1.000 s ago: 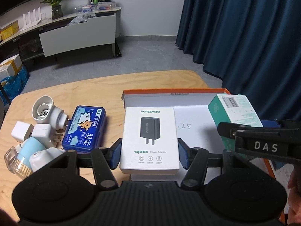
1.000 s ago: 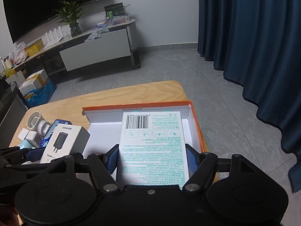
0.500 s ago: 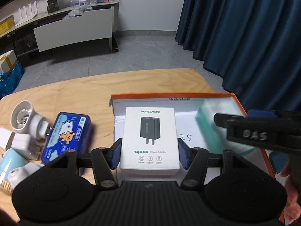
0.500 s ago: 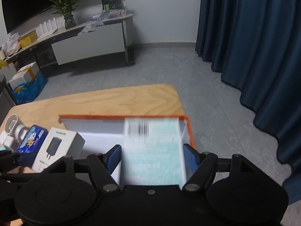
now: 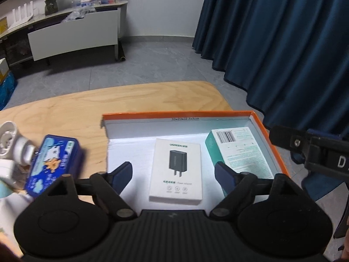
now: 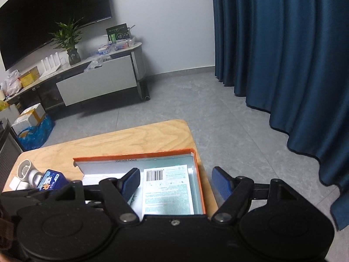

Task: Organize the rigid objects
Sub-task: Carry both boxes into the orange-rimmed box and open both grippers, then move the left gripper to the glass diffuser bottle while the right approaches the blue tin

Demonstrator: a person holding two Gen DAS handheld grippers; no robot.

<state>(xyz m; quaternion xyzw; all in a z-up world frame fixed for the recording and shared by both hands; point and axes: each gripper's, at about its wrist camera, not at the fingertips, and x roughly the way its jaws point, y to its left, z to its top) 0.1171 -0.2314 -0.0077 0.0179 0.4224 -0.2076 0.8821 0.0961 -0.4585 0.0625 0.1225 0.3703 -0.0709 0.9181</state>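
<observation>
Tabletop tray (image 5: 268, 135); charger box (image 5: 176, 170) between parted fingers (image 5: 122, 173)

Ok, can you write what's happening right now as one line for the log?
left gripper: open | right gripper: open | charger box, green box: in orange tray | blue tin: on table

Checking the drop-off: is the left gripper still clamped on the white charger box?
No, the left gripper is open, and the white charger box lies free in the orange tray.

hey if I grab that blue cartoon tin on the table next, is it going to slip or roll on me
The blue tin looks flat and rectangular, so rolling seems unlikely. Its glossy printed lid and rounded corners could be a little slippery, so gripping across the long straight sides is probably safest. It looks rigid, and should not flex between the jaws.
</observation>
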